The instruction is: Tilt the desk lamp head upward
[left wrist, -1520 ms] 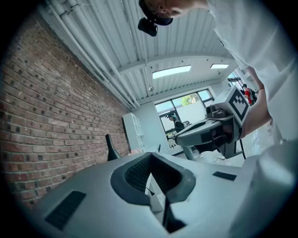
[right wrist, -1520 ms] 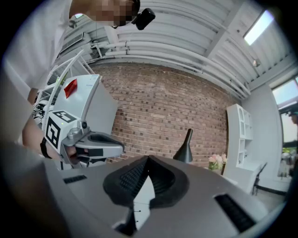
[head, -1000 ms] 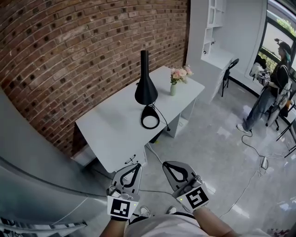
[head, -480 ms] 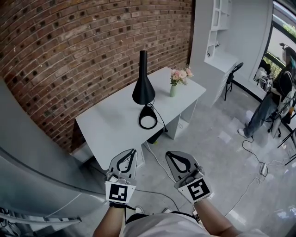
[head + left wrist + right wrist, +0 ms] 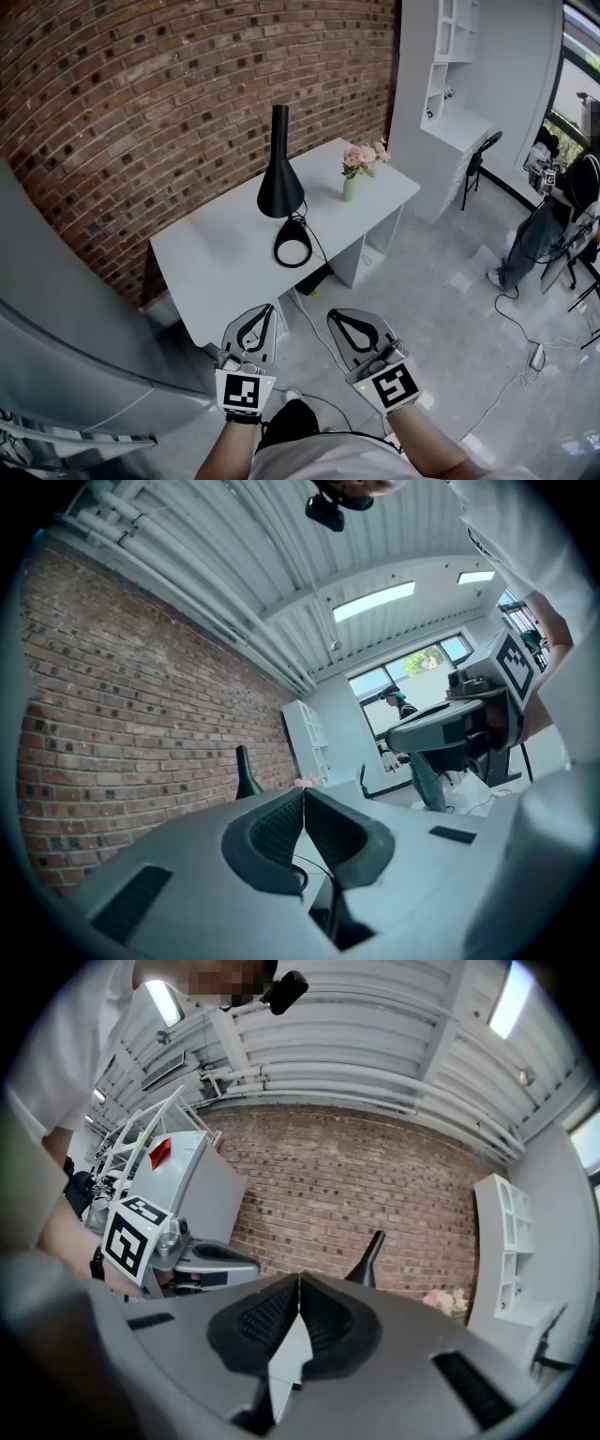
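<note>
The black desk lamp [image 5: 279, 178] stands on a white desk [image 5: 211, 258], its cone head pointing down over a ring-shaped base [image 5: 292, 248] and its slim neck rising straight up. Both grippers hang side by side over the floor in front of the desk's near edge, well short of the lamp. My left gripper [image 5: 266, 310] is shut with nothing in it, its jaws meeting in the left gripper view [image 5: 303, 795]. My right gripper [image 5: 335, 317] is also shut and empty [image 5: 299, 1283]. The lamp shows small past the jaws [image 5: 247, 774] [image 5: 367, 1260].
A small vase of pink flowers [image 5: 353, 169] sits at the desk's far end. A lamp cable [image 5: 323, 253] runs off the desk edge. A brick wall [image 5: 141, 112] backs the desk. White shelving [image 5: 450, 75], a chair [image 5: 476, 161] and a person [image 5: 544, 234] are at the right, with cables on the floor [image 5: 525, 328].
The desk and lamp have drifted slightly left and nearer in the head view. Both grippers have risen toward the desk's near edge, still shut and side by side.
</note>
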Tool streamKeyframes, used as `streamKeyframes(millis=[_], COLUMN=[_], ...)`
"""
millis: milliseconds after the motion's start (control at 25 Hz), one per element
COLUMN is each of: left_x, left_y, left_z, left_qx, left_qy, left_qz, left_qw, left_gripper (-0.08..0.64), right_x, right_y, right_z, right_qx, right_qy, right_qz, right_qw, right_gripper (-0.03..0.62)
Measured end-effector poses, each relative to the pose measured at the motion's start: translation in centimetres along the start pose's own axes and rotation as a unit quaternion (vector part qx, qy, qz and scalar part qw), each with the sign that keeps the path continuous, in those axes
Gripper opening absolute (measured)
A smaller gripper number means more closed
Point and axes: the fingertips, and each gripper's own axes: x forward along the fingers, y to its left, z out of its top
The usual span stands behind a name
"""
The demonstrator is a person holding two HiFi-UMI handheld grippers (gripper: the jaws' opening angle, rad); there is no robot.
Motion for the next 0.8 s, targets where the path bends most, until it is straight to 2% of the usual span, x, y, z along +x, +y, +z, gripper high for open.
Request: streamKeyframes(millis=[320,640,800], left_x=[5.9,14.8,18.1], left_y=[2.6,7.2,10.1], left_z=[-2.6,-5.4,-7.7], left_qx=[-0.005,0.020,0.005], left_qy=[0.000,-0.006,0.003], left_qz=[-0.005,-0.027,-0.030], left_qw=[1.0000,0.9994,0.9995], left_gripper=[0.008,0.008,0.008], right_x=[4.8,13.5,18.4], right_y=[-3.5,-9.1,-11.6], right_z=[-2.2,-4.1,-5.1], right_qx=[0.005,0.008,0.018], right_qy=[-0.003,0.001,0.015], right_qz=[0.001,0.001,0.004], right_qw=[1.000,1.000,1.000], right_gripper=[0.017,0.017,0.017])
